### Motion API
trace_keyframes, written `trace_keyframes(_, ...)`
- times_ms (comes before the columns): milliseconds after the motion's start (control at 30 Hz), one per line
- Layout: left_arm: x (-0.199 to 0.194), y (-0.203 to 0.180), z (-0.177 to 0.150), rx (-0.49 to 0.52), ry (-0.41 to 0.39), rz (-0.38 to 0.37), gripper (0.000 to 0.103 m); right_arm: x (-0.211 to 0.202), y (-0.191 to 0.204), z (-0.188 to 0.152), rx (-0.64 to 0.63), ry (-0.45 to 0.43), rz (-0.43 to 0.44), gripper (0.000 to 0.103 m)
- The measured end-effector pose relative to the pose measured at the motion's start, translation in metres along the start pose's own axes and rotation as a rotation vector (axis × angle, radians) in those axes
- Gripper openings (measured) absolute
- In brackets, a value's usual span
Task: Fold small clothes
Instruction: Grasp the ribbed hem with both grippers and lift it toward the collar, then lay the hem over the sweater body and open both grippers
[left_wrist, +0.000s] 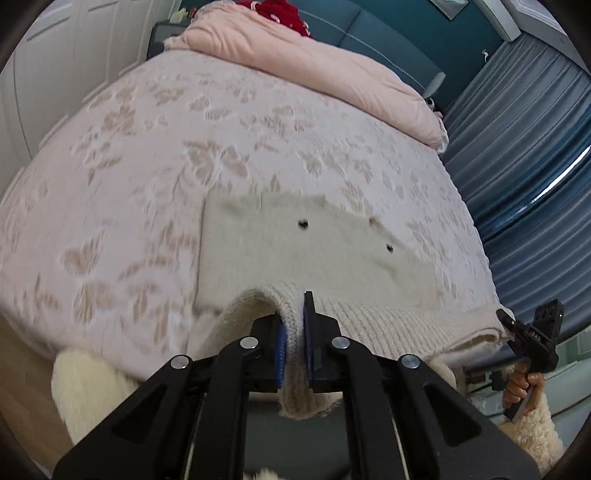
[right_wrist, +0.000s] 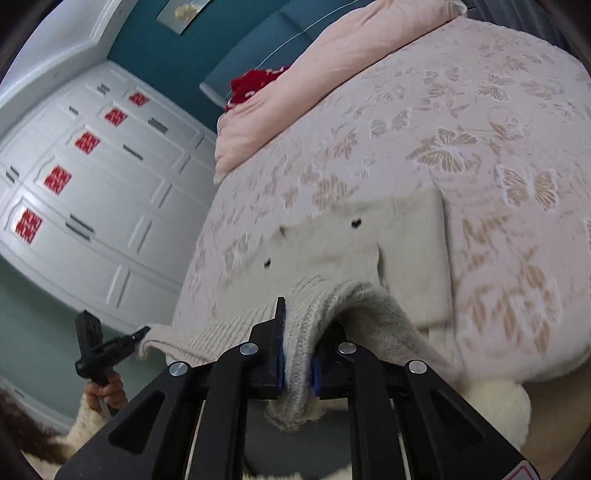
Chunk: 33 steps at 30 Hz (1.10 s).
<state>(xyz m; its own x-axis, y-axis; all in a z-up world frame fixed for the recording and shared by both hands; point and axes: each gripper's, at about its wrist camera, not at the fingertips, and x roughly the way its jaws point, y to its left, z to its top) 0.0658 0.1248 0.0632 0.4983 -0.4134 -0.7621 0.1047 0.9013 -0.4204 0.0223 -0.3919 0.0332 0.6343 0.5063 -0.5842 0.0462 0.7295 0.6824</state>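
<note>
The cream knit sweater (left_wrist: 295, 243) lies flat on the bed near its foot edge, its ribbed hem toward me and small dark heart-shaped buttons (left_wrist: 303, 223) showing on the upper panel. In the right wrist view the same sweater (right_wrist: 354, 243) shows a vertical edge running down its middle, with a heart button (right_wrist: 356, 222) just left of it.

My left gripper (left_wrist: 294, 325) is clamped on a fold of the ribbed hem, the knit pinched between the blue pads (left_wrist: 281, 345) and hanging down below them. My right gripper (right_wrist: 297, 332) is likewise closed on the hem at the other corner, a thick bunch of rib knit squeezed between its fingers. Between the two grips the hem stretches along the mattress edge.

The sweater sits on a pink bedspread (left_wrist: 155, 155) patterned with beige butterflies. A folded pink duvet (left_wrist: 317, 70) lies at the head, with something red (left_wrist: 280, 11) behind it. A white wardrobe (right_wrist: 92, 192) with red paper decorations stands beside the bed; blue-grey curtains (left_wrist: 524, 155) hang opposite.
</note>
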Motion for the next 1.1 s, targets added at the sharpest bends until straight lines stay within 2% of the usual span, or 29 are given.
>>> trace_keyframes(67,0.045,0.003,0.026,-0.011,-0.063,0.076,0.01,0.042,-0.024,0.018,0.09,-0.054,-0.023,0.013)
trace_keyframes(100,0.071,0.006,0.034,-0.019,-0.052,0.104,0.012,0.061,-0.032,0.023,0.122,-0.067,-0.055,0.018)
trace_keyframes(133,0.098,0.009,0.041,-0.013,-0.006,0.124,0.013,0.075,-0.04,0.024,0.153,-0.083,-0.114,0.018)
trace_keyframes(167,0.118,0.011,0.043,-0.001,0.024,0.19,0.013,0.087,-0.044,0.023,0.161,-0.096,-0.187,0.018)
trace_keyframes(233,0.133,0.015,0.041,0.033,0.029,0.225,0.015,0.094,-0.043,0.019,0.129,-0.122,-0.272,0.019)
trace_keyframes(267,0.131,0.017,0.038,0.041,0.015,0.227,0.02,0.09,-0.044,0.016,0.118,-0.137,-0.285,0.029)
trace_keyframes(300,0.125,0.019,0.036,0.044,-0.012,0.209,0.039,0.085,-0.044,0.014,0.11,-0.153,-0.288,0.046)
trace_keyframes(333,0.116,0.021,0.033,0.044,-0.049,0.197,0.066,0.077,-0.045,0.01,0.099,-0.173,-0.292,0.052)
trace_keyframes(367,0.107,0.023,0.03,0.04,-0.092,0.192,0.076,0.071,-0.045,0.007,0.08,-0.192,-0.309,0.058)
trace_keyframes(400,0.1,0.025,0.026,0.043,-0.128,0.174,0.086,0.067,-0.045,0.006,0.051,-0.196,-0.338,0.059)
trace_keyframes(433,0.096,0.027,0.024,0.059,-0.139,0.154,0.089,0.066,-0.044,0.006,0.013,-0.186,-0.369,0.059)
trace_keyframes(533,0.102,0.029,0.015,0.132,-0.099,0.135,0.089,0.07,-0.041,0.005,-0.098,-0.149,-0.44,0.059)
trace_keyframes(667,0.108,0.027,-0.001,0.278,-0.029,0.113,0.089,0.085,-0.02,-0.004,-0.367,-0.069,-0.554,0.059)
trace_keyframes(767,0.107,0.027,-0.014,0.36,0.027,0.093,0.089,0.098,-0.006,-0.02,-0.588,0.022,-0.6,0.059)
trace_keyframes(833,0.111,0.025,-0.022,0.406,0.078,0.078,0.089,0.111,-0.003,-0.03,-0.679,0.122,-0.587,0.055)
trace_keyframes(900,0.12,0.017,-0.029,0.452,0.138,0.049,0.089,0.128,-0.001,-0.036,-0.689,0.256,-0.491,0.026)
trace_keyframes(933,0.125,0.01,-0.029,0.472,0.15,0.038,0.089,0.138,0.001,-0.035,-0.687,0.311,-0.436,0.019)
trace_keyframes(967,0.13,0.003,-0.026,0.489,0.146,0.034,0.089,0.147,0.004,-0.033,-0.684,0.324,-0.403,0.015)
trace_keyframes(1033,0.144,-0.011,-0.009,0.508,0.109,0.066,0.089,0.161,0.004,-0.008,-0.621,0.266,-0.391,0.015)
trace_keyframes(1100,0.162,-0.018,0.022,0.457,0.035,0.168,0.089,0.161,-0.008,0.033,-0.438,0.105,-0.414,0.019)
